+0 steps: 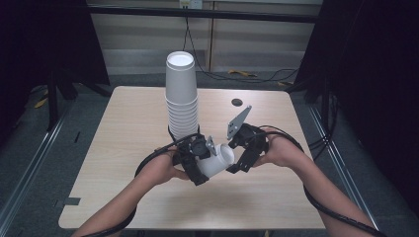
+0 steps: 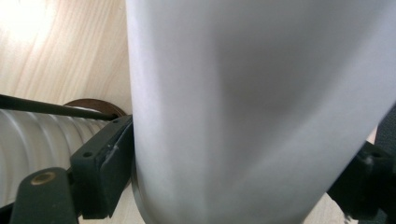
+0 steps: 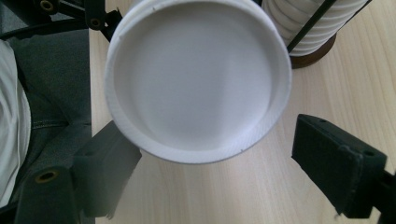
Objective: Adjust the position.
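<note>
While the left gripper (image 1: 197, 165) clamps a blurred paper cup (image 1: 217, 160), the right gripper (image 3: 233, 182) gapes at its base.

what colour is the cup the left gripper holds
White, inside and out; the cup shows best in the right gripper view, looking into its mouth.

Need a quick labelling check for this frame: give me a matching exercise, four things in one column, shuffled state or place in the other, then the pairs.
Things
1. loose white cup
2. cup stack
3. left tool
4. right tool

States or places
A. jaws spread apart, at the cup's rim
B. upright on a dark round base, behind the hands
C. lying tilted on its side between the two tools
D. jaws closed against the cup's wall

Pairs: 1-C, 2-B, 3-D, 4-A
</note>
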A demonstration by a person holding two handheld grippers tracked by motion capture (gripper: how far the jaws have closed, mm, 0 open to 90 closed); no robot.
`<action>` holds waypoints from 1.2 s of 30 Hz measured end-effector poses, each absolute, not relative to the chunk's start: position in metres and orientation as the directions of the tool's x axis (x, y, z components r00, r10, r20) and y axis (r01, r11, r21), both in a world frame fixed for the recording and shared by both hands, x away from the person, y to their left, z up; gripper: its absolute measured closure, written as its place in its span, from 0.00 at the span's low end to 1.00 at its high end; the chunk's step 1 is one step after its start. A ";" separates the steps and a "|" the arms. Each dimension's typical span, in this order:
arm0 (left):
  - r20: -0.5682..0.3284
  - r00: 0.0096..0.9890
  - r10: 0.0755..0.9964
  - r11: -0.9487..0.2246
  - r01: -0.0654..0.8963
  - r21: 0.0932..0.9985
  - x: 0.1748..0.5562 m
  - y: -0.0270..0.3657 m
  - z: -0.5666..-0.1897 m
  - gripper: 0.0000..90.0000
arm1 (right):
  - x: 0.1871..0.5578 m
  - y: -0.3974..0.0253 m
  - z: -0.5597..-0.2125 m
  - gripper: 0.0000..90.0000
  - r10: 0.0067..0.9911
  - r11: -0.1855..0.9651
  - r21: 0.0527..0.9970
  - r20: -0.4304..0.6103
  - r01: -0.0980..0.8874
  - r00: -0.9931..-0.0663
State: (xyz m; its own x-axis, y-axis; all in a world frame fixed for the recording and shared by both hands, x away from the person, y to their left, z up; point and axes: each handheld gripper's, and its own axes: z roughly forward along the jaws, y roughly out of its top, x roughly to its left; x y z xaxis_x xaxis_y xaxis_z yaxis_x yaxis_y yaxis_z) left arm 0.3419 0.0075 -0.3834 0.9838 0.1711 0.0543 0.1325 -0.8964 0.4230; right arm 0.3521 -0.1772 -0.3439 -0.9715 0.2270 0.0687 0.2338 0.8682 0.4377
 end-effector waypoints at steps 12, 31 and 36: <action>0.053 0.986 0.156 -0.902 0.121 0.413 0.341 0.002 -0.386 0.15 | 0.351 -0.172 -0.345 0.16 0.217 0.866 0.446 0.076 0.228 -0.973; 0.048 0.989 0.141 -0.898 0.107 0.426 0.342 -0.002 -0.385 0.16 | 0.350 -0.167 -0.341 0.27 0.151 0.832 0.528 0.083 0.172 -0.985; 0.037 0.990 0.137 -0.897 0.108 0.429 0.341 -0.002 -0.386 0.15 | 0.350 -0.169 -0.343 0.29 0.146 0.832 0.525 0.104 0.179 -0.984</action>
